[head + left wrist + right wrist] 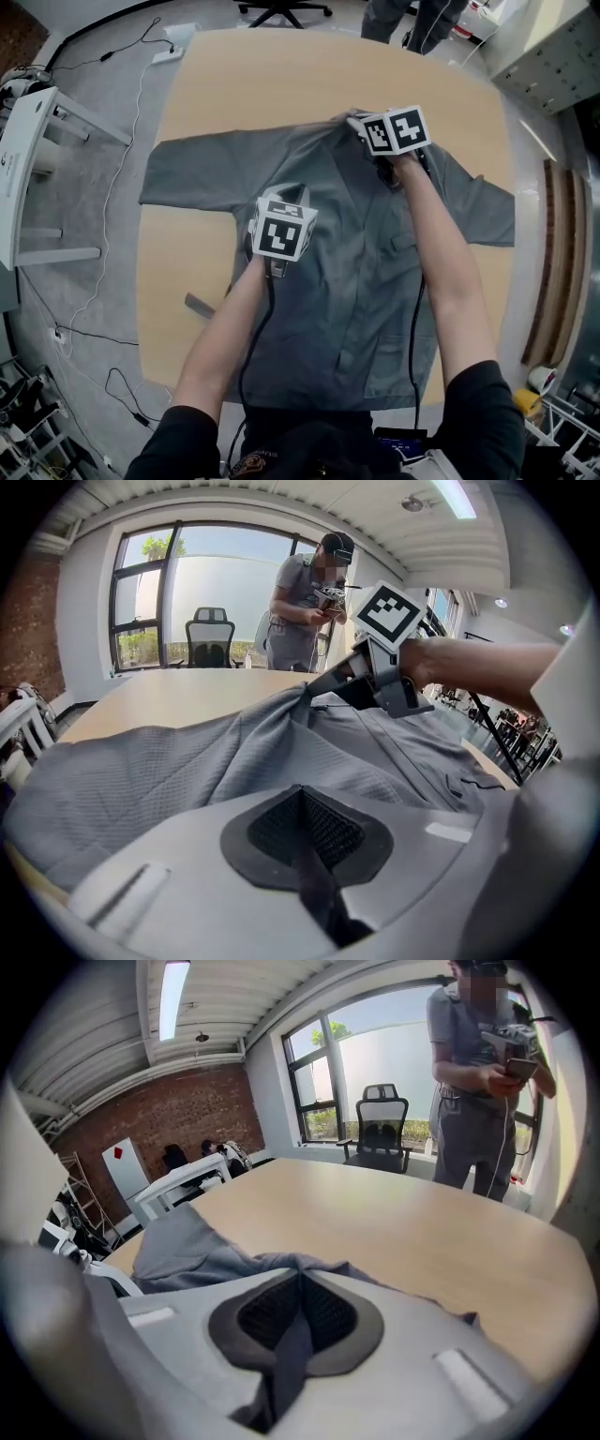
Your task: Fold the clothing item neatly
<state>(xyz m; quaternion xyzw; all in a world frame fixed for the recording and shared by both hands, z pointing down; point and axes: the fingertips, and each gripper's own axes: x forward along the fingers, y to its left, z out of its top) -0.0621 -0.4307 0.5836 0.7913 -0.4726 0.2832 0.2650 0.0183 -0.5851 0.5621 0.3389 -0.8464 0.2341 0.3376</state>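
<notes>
A grey button-up shirt [356, 281] lies spread front-up on the wooden table [281, 75], one sleeve out to each side. My left gripper [286, 195] is over the shirt's left chest and is shut, with a fold of grey cloth pinched between its pads [302, 794]. My right gripper [361, 124] is at the collar on the shirt's far edge. It too is shut on grey fabric [300, 1279]. In the left gripper view the right gripper [319, 691] lifts the collar slightly, and the shirt [187, 761] ridges up toward it.
A person [300, 602] stands at the table's far end beside an office chair [281, 11]. Bare tabletop [422, 1232] stretches beyond the collar. A white desk [28, 169] and loose cables on the floor are to the left of the table.
</notes>
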